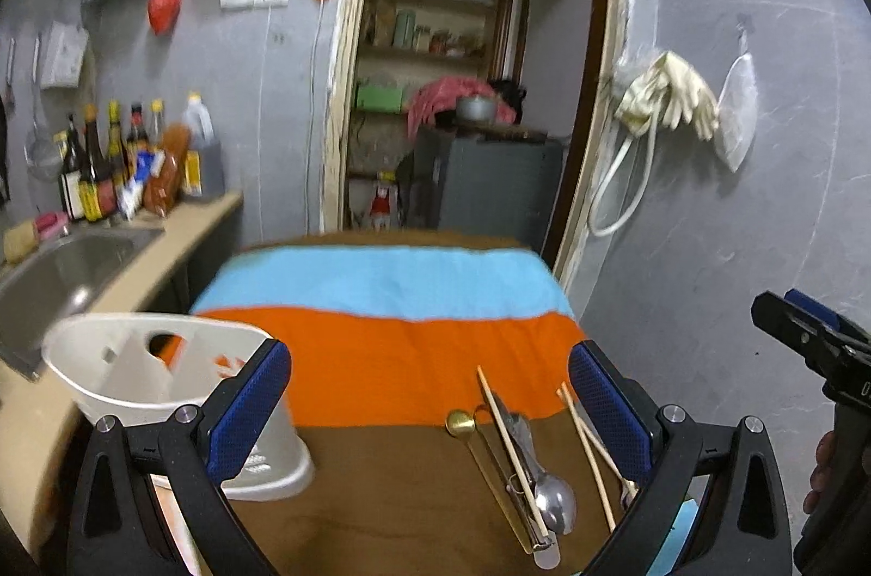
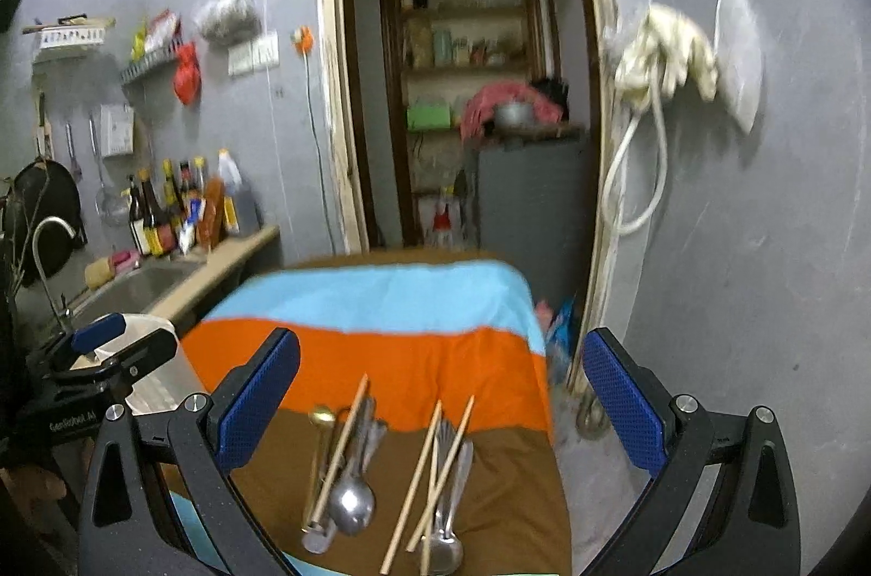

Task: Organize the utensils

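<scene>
Utensils lie on a striped cloth-covered table (image 1: 381, 358). One pile has a steel spoon (image 1: 555, 500), a gold spoon (image 1: 460, 422) and a chopstick (image 1: 509, 440). Two more chopsticks (image 1: 590, 445) lie to its right. In the right wrist view the steel spoon (image 2: 351, 502) and crossed chopsticks (image 2: 430, 461) over more cutlery (image 2: 441, 549) show. A white utensil holder (image 1: 163, 369) stands at the table's left. My left gripper (image 1: 430, 407) is open and empty above the table. My right gripper (image 2: 443, 407) is open and empty above the utensils.
A counter with a steel sink (image 1: 60, 265) and sauce bottles (image 1: 109, 162) runs along the left. A doorway (image 1: 468, 86) to a room with shelves and a grey cabinet lies behind the table. Gloves (image 1: 669, 97) and a hose hang on the right wall.
</scene>
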### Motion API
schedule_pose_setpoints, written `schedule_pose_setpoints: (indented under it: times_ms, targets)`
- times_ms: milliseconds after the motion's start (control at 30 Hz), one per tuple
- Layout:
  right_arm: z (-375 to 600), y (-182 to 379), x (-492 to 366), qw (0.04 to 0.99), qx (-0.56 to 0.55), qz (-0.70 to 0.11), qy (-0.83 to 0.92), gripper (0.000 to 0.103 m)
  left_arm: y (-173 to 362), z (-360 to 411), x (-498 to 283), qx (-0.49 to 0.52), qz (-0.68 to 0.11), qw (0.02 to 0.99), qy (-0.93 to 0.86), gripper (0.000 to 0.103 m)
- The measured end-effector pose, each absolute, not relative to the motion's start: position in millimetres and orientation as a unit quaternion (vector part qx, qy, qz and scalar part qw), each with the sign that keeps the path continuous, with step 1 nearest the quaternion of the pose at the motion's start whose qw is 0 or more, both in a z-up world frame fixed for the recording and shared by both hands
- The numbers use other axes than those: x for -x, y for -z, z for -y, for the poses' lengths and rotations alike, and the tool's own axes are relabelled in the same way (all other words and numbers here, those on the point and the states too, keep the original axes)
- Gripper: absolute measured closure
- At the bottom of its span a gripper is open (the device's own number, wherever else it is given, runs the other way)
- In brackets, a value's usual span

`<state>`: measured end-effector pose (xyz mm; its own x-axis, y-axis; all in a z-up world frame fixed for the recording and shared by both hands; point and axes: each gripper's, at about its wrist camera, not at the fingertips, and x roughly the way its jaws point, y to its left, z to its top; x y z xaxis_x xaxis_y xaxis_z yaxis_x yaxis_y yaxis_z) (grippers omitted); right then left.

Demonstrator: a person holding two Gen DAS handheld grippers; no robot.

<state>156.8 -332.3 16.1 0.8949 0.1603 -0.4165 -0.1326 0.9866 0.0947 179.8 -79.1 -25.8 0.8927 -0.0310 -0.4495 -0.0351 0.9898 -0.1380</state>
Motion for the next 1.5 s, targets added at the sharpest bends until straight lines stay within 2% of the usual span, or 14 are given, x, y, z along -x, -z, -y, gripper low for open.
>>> schedule_pose_setpoints:
  times_ms: [367,433,500,633,700,800,867,967,1133,1200,1500]
  targets:
    - [342.1,66.1,-229.2,0.939,-0.041,-0.315,-0.132,0.003,83.2,91.3,-239.4,0.079,-0.293,0.953,-0.005,0.001]
    - [344.3,83.8,-244.8,0.931,-0.056,-0.336,-0.136,0.013,93.0,91.0,-247.9,0.084,-0.304,0.949,-0.008,0.001]
    - [345.4,100.3,-260.1,0.924,-0.069,-0.352,-0.134,0.035,102.9,90.2,-255.8,0.089,-0.314,0.945,-0.008,0.005]
    - [348.1,136.3,-286.6,0.909,-0.095,-0.385,-0.13,0.051,125.9,90.0,-271.9,0.102,-0.352,0.93,0.007,0.019]
    - [346.7,149.9,-295.0,0.904,-0.103,-0.396,-0.126,0.065,136.0,89.7,-280.6,0.114,-0.374,0.92,0.022,0.031]
    - [342.8,164.9,-306.5,0.895,-0.098,-0.416,-0.126,0.073,143.8,89.6,-289.1,0.13,-0.392,0.91,0.04,0.039]
    - [339.7,171.4,-311.2,0.89,-0.096,-0.426,-0.13,0.074,146.4,90.2,-292.4,0.133,-0.399,0.906,0.042,0.043]
    - [336.3,176.9,-317.0,0.882,-0.089,-0.442,-0.134,0.078,152.0,93.1,-297.2,0.134,-0.412,0.9,0.041,0.055]
    - [332.8,180.1,-322.5,0.873,-0.085,-0.46,-0.139,0.081,152.6,95.9,-298.5,0.143,-0.416,0.897,0.047,0.062]
    - [327.8,182.5,-326.1,0.869,-0.082,-0.468,-0.138,0.082,154.3,94.9,-300.0,0.15,-0.421,0.893,0.051,0.069]
    - [315.7,180.8,-334.1,0.858,-0.059,-0.5,-0.105,0.083,160.9,94.3,-307.1,0.185,-0.436,0.878,0.075,0.084]
